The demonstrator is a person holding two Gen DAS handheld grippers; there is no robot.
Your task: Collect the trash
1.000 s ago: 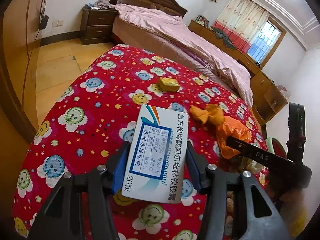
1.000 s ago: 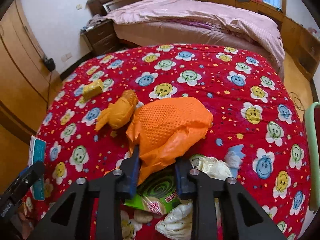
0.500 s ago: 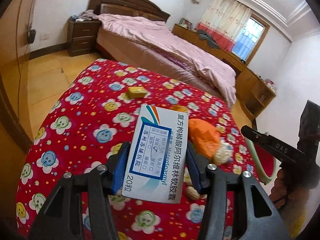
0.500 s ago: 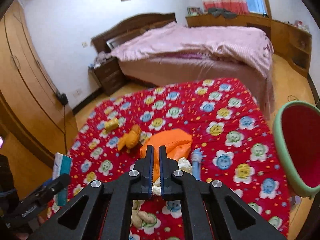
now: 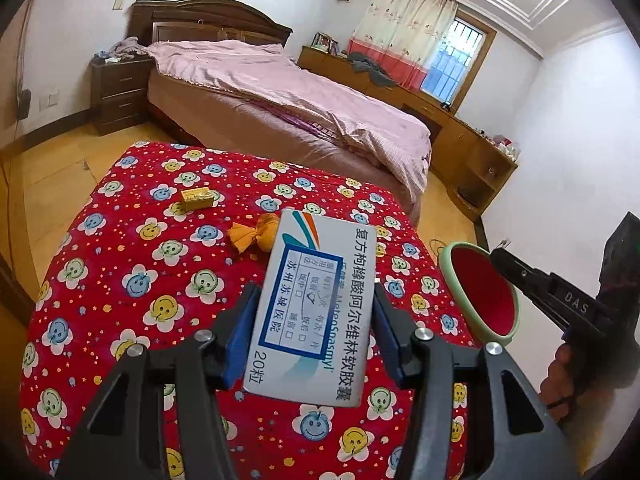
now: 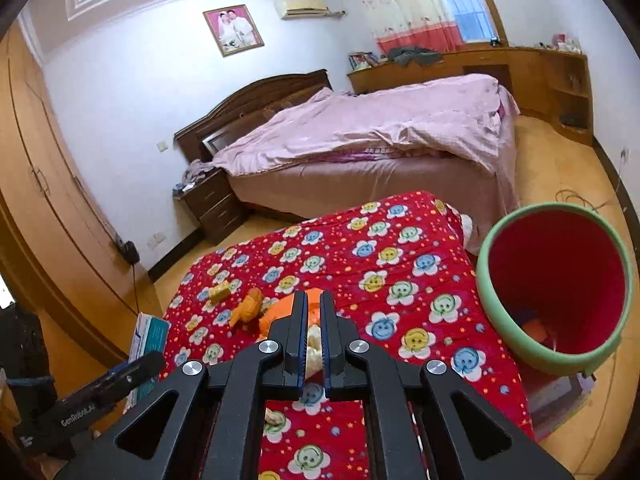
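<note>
Box gripped in left fingers, right fingers closed on nothing visible, both raised toward bin off table's right edge

A home bedroom: a made bed, nightstand, wardrobe and curtained window.

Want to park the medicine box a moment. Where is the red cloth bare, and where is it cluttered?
Bare: the near-left cloth, short of the yellow box and orange wad; also the strip between the bag pile and the bin. Crowded: that pile ahead of the right tool.
</note>
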